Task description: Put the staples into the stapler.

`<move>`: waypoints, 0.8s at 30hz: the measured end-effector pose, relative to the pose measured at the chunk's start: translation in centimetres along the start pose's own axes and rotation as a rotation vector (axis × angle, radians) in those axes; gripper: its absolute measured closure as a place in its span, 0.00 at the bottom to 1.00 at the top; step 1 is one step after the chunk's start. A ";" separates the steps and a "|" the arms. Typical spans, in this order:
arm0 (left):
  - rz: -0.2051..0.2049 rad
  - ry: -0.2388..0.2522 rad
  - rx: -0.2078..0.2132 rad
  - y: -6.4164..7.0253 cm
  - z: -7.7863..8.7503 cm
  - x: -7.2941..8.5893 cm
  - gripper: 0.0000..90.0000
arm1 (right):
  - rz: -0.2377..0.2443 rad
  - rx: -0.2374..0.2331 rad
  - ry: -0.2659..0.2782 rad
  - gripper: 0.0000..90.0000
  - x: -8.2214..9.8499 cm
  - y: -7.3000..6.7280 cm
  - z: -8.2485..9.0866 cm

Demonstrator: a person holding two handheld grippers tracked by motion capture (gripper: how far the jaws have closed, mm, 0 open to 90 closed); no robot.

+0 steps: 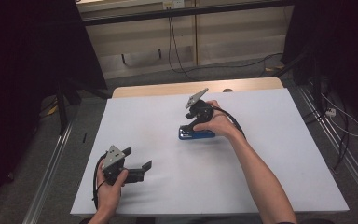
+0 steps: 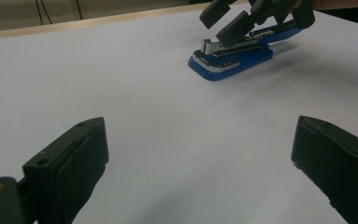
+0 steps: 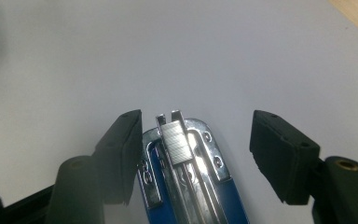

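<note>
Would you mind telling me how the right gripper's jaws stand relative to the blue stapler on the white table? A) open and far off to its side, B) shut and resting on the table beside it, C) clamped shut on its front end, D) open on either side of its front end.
D: in the right gripper view the right gripper has its jaws apart, with the blue stapler between them and a clear gap at one pad.

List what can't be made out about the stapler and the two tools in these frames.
- Stapler: rear end in the high view hidden under the right hand; in the right gripper view cut off by the bottom edge.
- Right tool: left pad sits against the stapler's side, contact uncertain; right pad clearly apart.
- Left tool: jaws cut off at the bottom edge of the left gripper view.
- Staple strip: count too fine to read.
</note>
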State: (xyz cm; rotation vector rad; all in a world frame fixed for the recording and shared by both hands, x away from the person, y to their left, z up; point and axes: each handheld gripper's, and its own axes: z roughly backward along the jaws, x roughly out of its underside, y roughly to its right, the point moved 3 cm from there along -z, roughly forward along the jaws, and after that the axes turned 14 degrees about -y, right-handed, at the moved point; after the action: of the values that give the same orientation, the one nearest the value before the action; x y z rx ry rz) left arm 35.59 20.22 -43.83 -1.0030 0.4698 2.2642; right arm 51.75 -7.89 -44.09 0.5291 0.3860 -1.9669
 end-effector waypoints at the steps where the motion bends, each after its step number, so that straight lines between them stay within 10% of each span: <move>1: 0.001 0.000 0.000 0.0 0.0 0.0 0.05 | -0.008 -0.001 0.004 0.35 0.1 0.0 0.0; 24: 0.008 0.005 -0.011 0.0 0.1 0.0 0.04 | -0.202 0.130 0.125 0.07 1.3 -0.2 1.5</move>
State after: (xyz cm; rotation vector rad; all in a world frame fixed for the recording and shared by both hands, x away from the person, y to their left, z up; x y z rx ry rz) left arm 35.49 20.30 -43.76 -1.0142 0.4641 2.2744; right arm 50.80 -9.53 -43.46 0.7224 0.4038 -2.1708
